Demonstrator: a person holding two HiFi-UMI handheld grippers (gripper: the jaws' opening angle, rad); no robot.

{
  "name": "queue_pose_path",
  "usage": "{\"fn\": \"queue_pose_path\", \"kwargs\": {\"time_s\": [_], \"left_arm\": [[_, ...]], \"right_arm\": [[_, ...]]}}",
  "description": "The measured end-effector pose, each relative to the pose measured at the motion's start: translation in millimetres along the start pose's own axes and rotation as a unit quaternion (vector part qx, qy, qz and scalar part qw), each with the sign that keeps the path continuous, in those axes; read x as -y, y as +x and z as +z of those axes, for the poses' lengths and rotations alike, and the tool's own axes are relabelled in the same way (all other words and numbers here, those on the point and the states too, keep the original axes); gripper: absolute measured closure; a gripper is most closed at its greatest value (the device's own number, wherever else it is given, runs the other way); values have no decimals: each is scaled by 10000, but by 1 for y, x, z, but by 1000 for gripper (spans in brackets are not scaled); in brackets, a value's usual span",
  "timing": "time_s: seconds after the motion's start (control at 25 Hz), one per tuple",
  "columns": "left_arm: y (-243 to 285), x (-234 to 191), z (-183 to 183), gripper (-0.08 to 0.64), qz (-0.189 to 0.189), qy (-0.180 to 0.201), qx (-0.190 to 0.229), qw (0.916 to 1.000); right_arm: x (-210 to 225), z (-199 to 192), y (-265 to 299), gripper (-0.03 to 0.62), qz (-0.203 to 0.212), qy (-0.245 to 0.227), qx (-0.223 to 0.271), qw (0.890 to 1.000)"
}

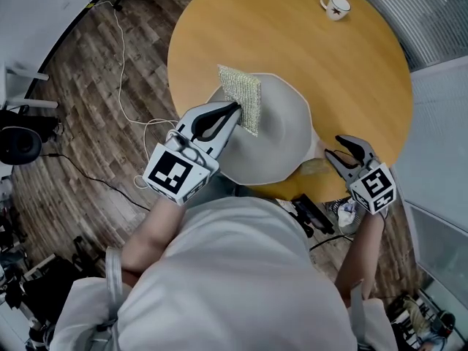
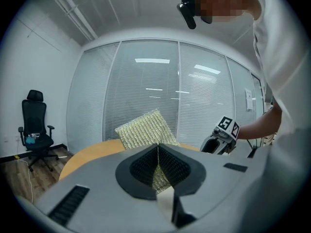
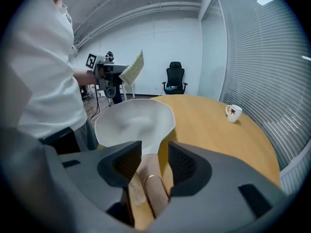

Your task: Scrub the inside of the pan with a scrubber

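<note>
The pan (image 1: 281,134) is sitting at the near edge of the table (image 1: 292,42), its handle (image 3: 150,178) pointing toward the person. The scrubber (image 1: 241,97) is being held on edge above the pan's left part, clamped between the closed jaws of the left gripper (image 1: 235,108). The right gripper (image 1: 338,148) is standing with its jaws apart around the handle, the pads not clamping it, while a mug (image 1: 336,6) is standing well apart on the table's far side.
</note>
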State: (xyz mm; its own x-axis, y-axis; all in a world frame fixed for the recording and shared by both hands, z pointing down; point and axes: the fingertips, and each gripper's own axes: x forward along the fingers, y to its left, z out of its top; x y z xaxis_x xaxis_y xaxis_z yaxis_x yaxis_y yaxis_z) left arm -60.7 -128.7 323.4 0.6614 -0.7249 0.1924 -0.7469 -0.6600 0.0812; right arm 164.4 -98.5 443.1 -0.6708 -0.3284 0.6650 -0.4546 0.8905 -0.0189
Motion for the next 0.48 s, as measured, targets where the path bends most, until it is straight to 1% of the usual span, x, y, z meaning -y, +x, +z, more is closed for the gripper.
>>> {"fn": "queue_pose_path", "kwargs": {"time_s": [0.16,0.32,0.48], "left_arm": [[-1,4,-2,543,-66,-34,-40,10000],[-4,6,-2,543,-58,-42,-58,10000],[-5,6,-2,543,-38,-52,-58,10000]], "right_arm": [[-6,-13,7,412,261,-469,-536,9971],[-12,-21,11,391,517,-744,-902,9918],[-16,-30,14,374,715,-1038,-1269,9839]]}}
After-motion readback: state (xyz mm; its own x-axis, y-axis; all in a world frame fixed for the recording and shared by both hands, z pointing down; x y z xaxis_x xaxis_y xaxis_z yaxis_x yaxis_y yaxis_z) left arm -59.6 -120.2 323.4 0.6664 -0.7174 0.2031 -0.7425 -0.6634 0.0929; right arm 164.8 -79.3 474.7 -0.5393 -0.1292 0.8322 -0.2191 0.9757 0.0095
